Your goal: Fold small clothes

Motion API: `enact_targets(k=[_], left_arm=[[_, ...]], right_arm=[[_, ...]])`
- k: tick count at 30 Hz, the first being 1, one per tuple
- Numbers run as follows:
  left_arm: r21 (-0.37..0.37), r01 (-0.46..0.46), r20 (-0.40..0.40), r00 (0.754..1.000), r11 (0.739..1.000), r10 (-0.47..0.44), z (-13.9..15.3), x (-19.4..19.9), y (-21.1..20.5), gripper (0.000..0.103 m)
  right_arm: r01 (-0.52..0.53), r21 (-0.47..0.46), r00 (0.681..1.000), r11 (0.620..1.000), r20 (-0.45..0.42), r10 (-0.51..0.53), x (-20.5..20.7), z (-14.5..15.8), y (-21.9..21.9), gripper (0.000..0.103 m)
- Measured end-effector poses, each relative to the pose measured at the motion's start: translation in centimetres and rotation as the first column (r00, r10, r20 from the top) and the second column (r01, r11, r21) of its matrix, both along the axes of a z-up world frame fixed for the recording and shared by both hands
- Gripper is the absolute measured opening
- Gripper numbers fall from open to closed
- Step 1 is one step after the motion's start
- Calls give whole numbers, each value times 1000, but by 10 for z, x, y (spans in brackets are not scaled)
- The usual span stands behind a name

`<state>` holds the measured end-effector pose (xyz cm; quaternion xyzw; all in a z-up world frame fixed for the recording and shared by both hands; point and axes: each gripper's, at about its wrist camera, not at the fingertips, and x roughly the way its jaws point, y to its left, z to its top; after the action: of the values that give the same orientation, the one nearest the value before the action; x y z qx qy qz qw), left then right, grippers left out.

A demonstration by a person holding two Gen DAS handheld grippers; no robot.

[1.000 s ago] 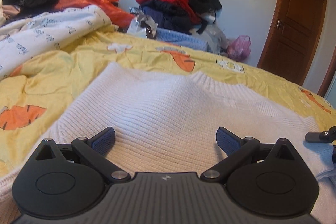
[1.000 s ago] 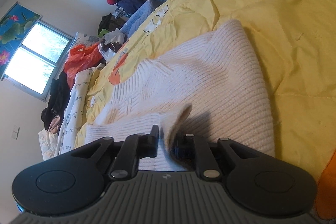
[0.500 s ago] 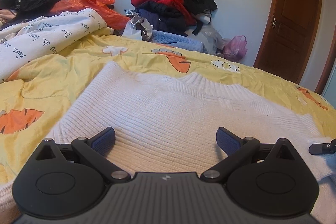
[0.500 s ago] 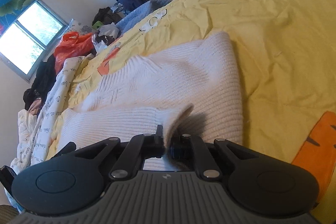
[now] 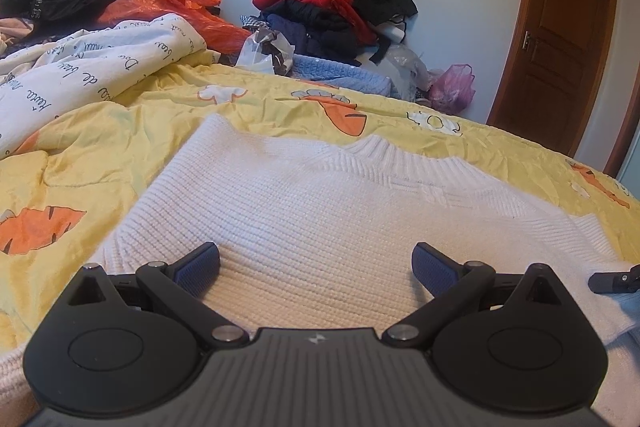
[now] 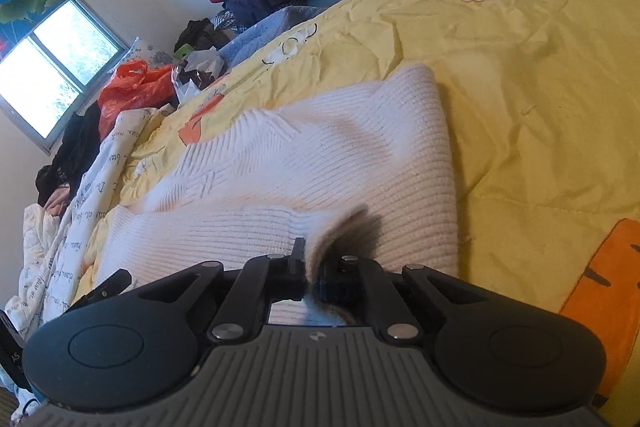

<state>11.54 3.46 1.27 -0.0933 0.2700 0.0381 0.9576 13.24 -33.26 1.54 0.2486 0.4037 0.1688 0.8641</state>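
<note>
Right gripper clamped tight on a raised pinch of the white sweater, at its near right edge, knit bunched up between the pads. Tilted downward and rolled, so the bed slants across that view. Left gripper spread wide, blue pads hovering just above the sweater's near hem, nothing between them, pointing down toward the knit. Tip of the right gripper visible at the far right of the left view, at the sweater's edge. Sweater spread flat across the yellow quilt, collar at the far side. Beyond, a white printed blanket at left, an orange bag, a heap of dark and red clothes against the wall, a brown door at right.
</note>
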Motion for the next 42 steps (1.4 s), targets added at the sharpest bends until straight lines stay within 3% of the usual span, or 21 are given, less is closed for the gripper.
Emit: enact_targets(k=[5, 8, 12, 17, 20, 23, 25, 27, 29, 31, 34, 37, 42], left_arm=[[28, -5, -24, 1000, 1000, 5, 2, 1, -1, 103], [66, -6, -35, 999, 998, 8, 8, -9, -3, 103], [76, 65, 0, 998, 995, -65, 18, -23, -13, 103], [191, 109, -46, 994, 976, -102, 19, -4, -38, 103], [228, 134, -107, 988, 964, -112, 2, 11, -39, 103], [166, 135, -96, 988, 977, -121, -1, 12, -28, 103], [171, 135, -94, 988, 976, -120, -2, 10, -30, 103], [169, 134, -93, 988, 976, -120, -2, 10, -30, 103], [166, 135, -93, 988, 977, -120, -2, 10, -31, 103], [168, 135, -93, 988, 977, -120, -2, 10, -31, 103], [165, 134, -93, 988, 977, -120, -2, 10, -30, 103], [168, 131, -93, 989, 977, -116, -1, 9, -31, 103], [166, 119, -111, 989, 979, -101, 10, -14, -28, 103]], right_arm=[[44, -64, 997, 997, 69, -39, -20, 14, 8, 26], [90, -162, 981, 983, 185, -60, -47, 35, 16, 25], [4, -249, 965, 968, 256, 62, -71, 50, 37, 28], [-23, -358, 952, 933, 277, 130, -60, 48, 72, 29], [37, -476, 946, 879, 301, 123, -51, 47, 84, 30], [91, -576, 961, 813, 266, 81, -39, 40, 79, 30], [143, -573, 958, 807, 285, 32, -40, 42, 67, 31], [208, -521, 939, 828, 343, -20, -49, 49, 58, 31], [181, -449, 938, 875, 347, -16, -51, 52, 57, 32], [101, -440, 953, 892, 301, 41, -48, 45, 69, 37], [21, -492, 972, 871, 215, 98, -39, 21, 89, 41], [69, -514, 947, 855, 303, 106, -49, 7, 98, 45], [74, -510, 944, 857, 312, 104, -51, 7, 98, 46]])
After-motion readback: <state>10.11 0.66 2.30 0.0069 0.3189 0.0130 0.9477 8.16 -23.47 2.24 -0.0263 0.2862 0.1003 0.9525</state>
